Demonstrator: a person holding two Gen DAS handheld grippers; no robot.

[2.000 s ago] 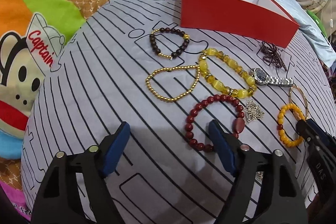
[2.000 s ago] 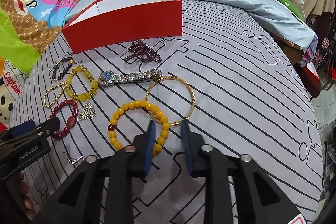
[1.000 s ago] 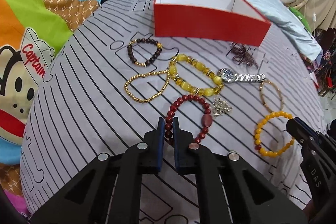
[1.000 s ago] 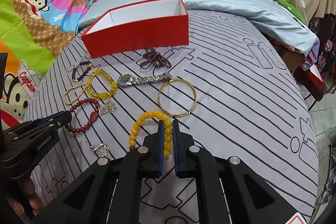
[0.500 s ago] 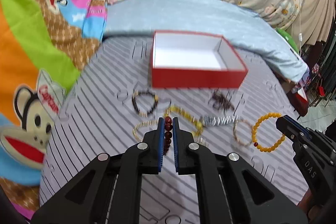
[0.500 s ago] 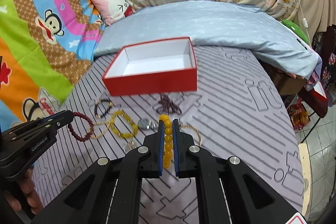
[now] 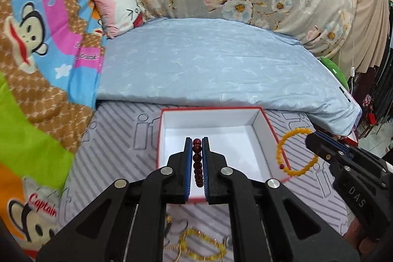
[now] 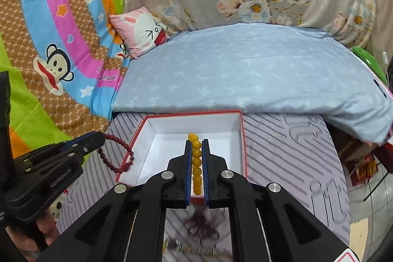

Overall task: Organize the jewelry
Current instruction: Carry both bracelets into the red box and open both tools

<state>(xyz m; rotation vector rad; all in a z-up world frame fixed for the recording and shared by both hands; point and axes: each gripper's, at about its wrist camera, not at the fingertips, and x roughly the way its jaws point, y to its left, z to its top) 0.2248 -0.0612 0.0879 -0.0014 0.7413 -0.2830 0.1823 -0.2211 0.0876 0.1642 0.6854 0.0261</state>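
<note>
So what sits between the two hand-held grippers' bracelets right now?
The open red box, white inside and holding nothing. In the left wrist view it lies between the dark red bracelet and the yellow bracelet.

Red box [image 7: 272,136] is sitting open w/ bare white floor, nothing blocking entry from above; its walls are hemming the sides, blue quilt [image 7: 208,65] is crowding the far edge.

most of the dark red bead bracelet [image 7: 198,165] is tucked between the left gripper [image 7: 197,158] pads, only one row of beads showing. same with the yellow bead bracelet [image 8: 196,165] in the right gripper [image 8: 197,161]. the jewelry [image 8: 199,235] on the striped sheet is blurred, half behind the black arms.
</note>
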